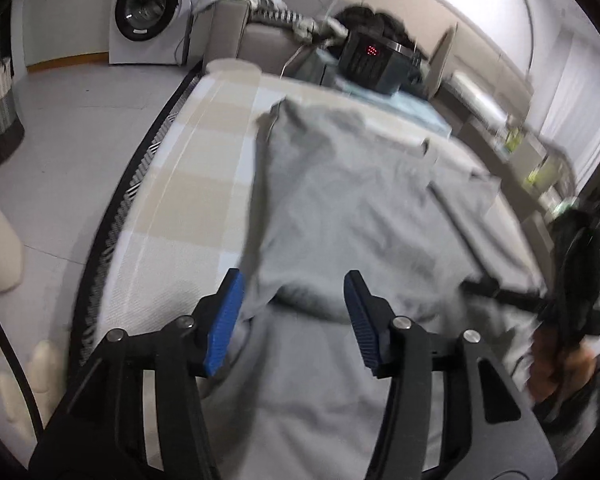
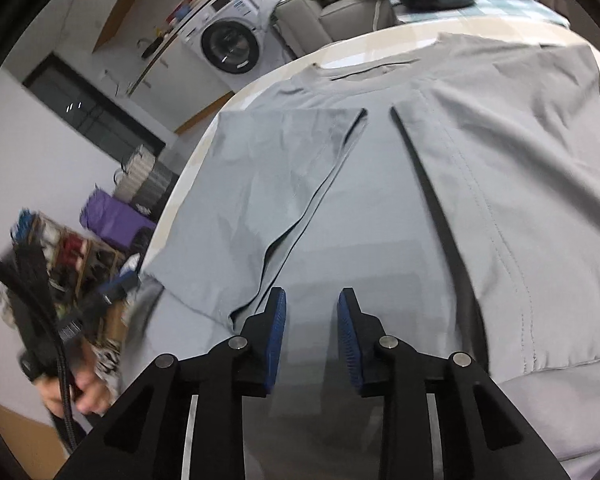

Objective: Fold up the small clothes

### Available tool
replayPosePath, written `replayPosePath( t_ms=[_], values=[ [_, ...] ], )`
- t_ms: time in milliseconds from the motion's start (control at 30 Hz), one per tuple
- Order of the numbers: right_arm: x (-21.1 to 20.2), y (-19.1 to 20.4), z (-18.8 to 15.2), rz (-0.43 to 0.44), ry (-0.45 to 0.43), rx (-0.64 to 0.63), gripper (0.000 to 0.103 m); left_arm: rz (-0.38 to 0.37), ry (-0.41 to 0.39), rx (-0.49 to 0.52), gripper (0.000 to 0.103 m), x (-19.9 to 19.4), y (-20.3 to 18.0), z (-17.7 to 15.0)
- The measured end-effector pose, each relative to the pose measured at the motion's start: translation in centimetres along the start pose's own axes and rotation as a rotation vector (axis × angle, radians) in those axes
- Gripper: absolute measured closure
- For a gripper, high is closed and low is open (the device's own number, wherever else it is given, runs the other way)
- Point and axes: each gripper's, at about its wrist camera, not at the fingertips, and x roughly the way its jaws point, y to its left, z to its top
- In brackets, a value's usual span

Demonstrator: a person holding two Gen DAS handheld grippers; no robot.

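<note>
Hovering over the grey T-shirt, I keep both tools low and tilted down at the cloth. My left gripper stands about half open, and nothing is between its blue pads; the cloth only lies under them. My right gripper has a narrower gap, and it is also empty, with the pads apart above the fabric.

The shirt lies flat on the table, its neck at the far side and its bottom hem near me. Both side parts are already turned inward, so that their edges almost meet along the middle and leave a narrow dark gap. I think this is why my fingers are free now: the side folds look done, and the next step is probably to take the near hem and bring it to the far side.

A black device with red lights stands on the far end of the table, just beyond the collar, so the shirt cannot slide much further. A washing machine stands well apart on the far left. Nothing lies on the shirt itself.
</note>
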Motion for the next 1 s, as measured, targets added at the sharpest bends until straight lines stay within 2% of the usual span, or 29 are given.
replayPosePath(
  t_ms=[33,133,267,300,333,400,500,567,633,733,800,833,867,1000],
  values=[
    [0.2,0.2,-0.2,-0.005,0.000,-0.012,0.070,-0.012,-0.012,-0.013,0.045,0.1,-0.3,0.1],
    [0.2,0.6,-0.3,-0.018,-0.004,-0.030,0.068,-0.036,0.013,0.024,0.044,1.8,-2.0,0.0],
    [-0.8,0.1,-0.7,-0.066,-0.005,-0.034,0.068,0.099,0.092,0.131,0.044,5.2,-3.6,-0.7],
    [-1.3,-0.2,-1.0,-0.075,-0.010,-0.036,0.067,0.092,0.065,0.134,0.044,4.7,-3.6,-0.9],
    [-1.9,-0.5,-1.2,-0.080,-0.015,-0.037,0.065,0.077,0.073,0.119,0.044,4.5,-3.4,-1.0],
    [-3.8,-1.6,-2.1,-0.085,-0.035,-0.037,0.061,0.041,0.071,0.073,0.044,3.0,-2.6,-1.2],
    [-6.9,-2.8,-4.0,-0.065,-0.075,-0.052,0.056,0.061,0.025,0.085,0.044,-0.3,-1.9,-2.1],
    [-9.1,-3.5,-5.4,-0.061,-0.110,-0.060,0.042,0.062,0.002,0.095,0.044,-2.8,-1.4,-2.9],
    [-11.6,-4.0,-7.5,-0.074,-0.162,-0.073,0.035,0.065,-0.024,0.093,0.042,-5.4,-1.0,-4.0],
    [-15.0,-5.2,-10.5,-0.098,-0.229,-0.059,0.029,0.067,-0.055,0.081,0.034,-9.0,-0.4,-6.0],
    [-17.1,-6.0,-12.6,-0.104,-0.265,-0.032,0.029,0.062,-0.081,0.078,0.029,-11.2,-0.4,-7.6],
    [-17.9,-6.2,-13.3,-0.106,-0.279,-0.024,0.029,0.060,-0.090,0.081,0.022,-12.3,-0.4,-8.5],
    [-18.7,-6.5,-14.1,-0.109,-0.293,-0.019,0.029,0.062,-0.101,0.085,0.019,-13.3,-0.6,-9.3],
    [-21.8,-7.5,-17.8,-0.131,-0.334,-0.012,0.028,0.082,-0.136,0.099,0.012,-16.1,-1.1,-12.4]
  ],
)
